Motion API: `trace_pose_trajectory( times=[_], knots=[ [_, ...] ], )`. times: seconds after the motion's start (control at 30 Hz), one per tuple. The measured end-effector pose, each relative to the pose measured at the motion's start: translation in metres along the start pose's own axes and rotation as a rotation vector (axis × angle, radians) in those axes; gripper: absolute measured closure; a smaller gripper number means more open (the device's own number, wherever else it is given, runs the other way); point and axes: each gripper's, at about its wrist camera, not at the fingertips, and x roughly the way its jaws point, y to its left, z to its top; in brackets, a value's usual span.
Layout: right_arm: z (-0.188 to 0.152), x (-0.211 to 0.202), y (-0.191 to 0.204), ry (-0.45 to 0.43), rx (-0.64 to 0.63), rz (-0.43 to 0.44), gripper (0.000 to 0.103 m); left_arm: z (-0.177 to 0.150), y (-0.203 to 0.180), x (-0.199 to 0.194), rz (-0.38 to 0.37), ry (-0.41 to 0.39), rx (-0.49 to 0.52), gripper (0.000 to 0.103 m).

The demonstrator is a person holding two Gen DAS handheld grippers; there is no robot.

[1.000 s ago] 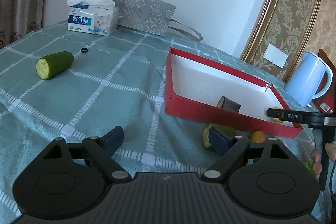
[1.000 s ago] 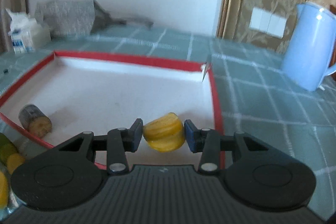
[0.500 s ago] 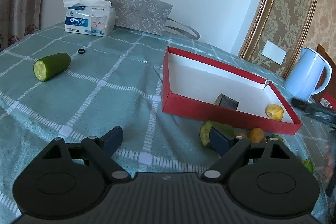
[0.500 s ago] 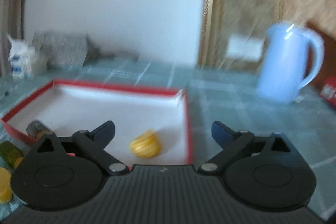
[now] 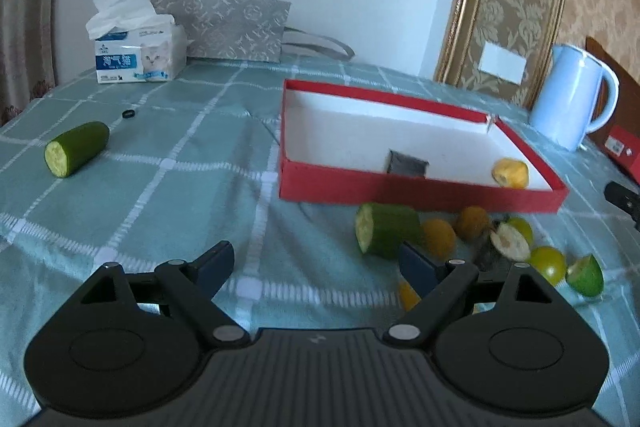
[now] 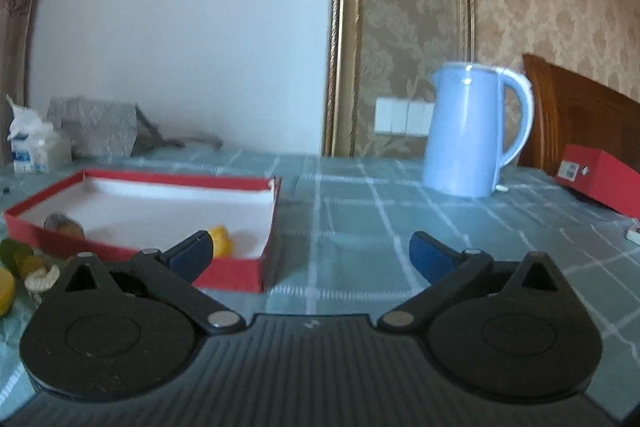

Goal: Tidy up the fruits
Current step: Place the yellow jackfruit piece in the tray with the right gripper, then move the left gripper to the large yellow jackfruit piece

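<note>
A red box [image 5: 400, 184] with a white floor lies on the green checked cloth. Inside it are a yellow fruit piece [image 5: 510, 173] near the right corner and a dark banana chunk [image 5: 408, 163]. Before the box lie a cut cucumber [image 5: 388, 233], two small oranges [image 5: 438, 237], a cut green fruit [image 5: 510, 241] and limes [image 5: 548, 261]. My left gripper [image 5: 316, 255] hangs open and empty just short of the cucumber. My right gripper [image 6: 310, 245] is wide open and empty, to the right of the box [image 6: 232, 271], with the yellow piece [image 6: 222, 241] behind its left finger.
Another cucumber half [image 5: 76, 149] lies far left, with a small black ring [image 5: 128, 114] beyond it. A tissue pack [image 5: 136, 55] and a grey bag [image 5: 236, 27] stand at the back. A blue kettle [image 6: 468, 131] and a second red box [image 6: 600, 183] sit on the right.
My right gripper opened and let the yellow piece drop in the box, then drew back and swung right. The left gripper stayed put, rolling slightly.
</note>
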Motion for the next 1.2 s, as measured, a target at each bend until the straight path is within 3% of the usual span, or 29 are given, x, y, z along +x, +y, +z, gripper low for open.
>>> trace_pose_trajectory(
  times=[0.17, 0.3, 0.5, 0.6, 0.67, 0.83, 1.07, 1.2],
  knots=[
    [-0.002, 0.005, 0.0, 0.034, -0.006, 0.014, 0.0, -0.009, -0.006, -0.014, -0.001, -0.003, -0.042, 0.013],
    [-0.003, 0.009, -0.002, 0.079, 0.013, 0.013, 0.0, -0.012, -0.014, -0.029, 0.037, -0.05, -0.048, 0.013],
    [-0.004, 0.018, -0.003, 0.131, 0.027, 0.019, 0.0, -0.014, -0.038, -0.031, -0.056, -0.023, -0.002, 0.013],
    [-0.006, 0.022, -0.001, 0.168, 0.021, 0.031, 0.0, -0.017, -0.052, -0.024, -0.065, -0.004, 0.039, 0.013],
    [-0.006, 0.027, 0.001, 0.199, 0.009, 0.03, 0.0, -0.018, -0.059, -0.019, -0.055, 0.009, 0.059, 0.013],
    [-0.013, 0.048, 0.01, 0.374, -0.028, 0.045, 0.0, -0.017, -0.063, -0.008, -0.032, 0.02, 0.032, 0.013],
    [-0.016, 0.05, 0.003, 0.401, 0.028, 0.07, 0.0, -0.017, -0.072, 0.001, 0.028, 0.022, 0.068, 0.013],
    [-0.015, 0.048, -0.004, 0.389, 0.064, 0.062, 0.0, -0.02, -0.083, 0.002, 0.044, 0.012, 0.133, 0.031]
  ],
)
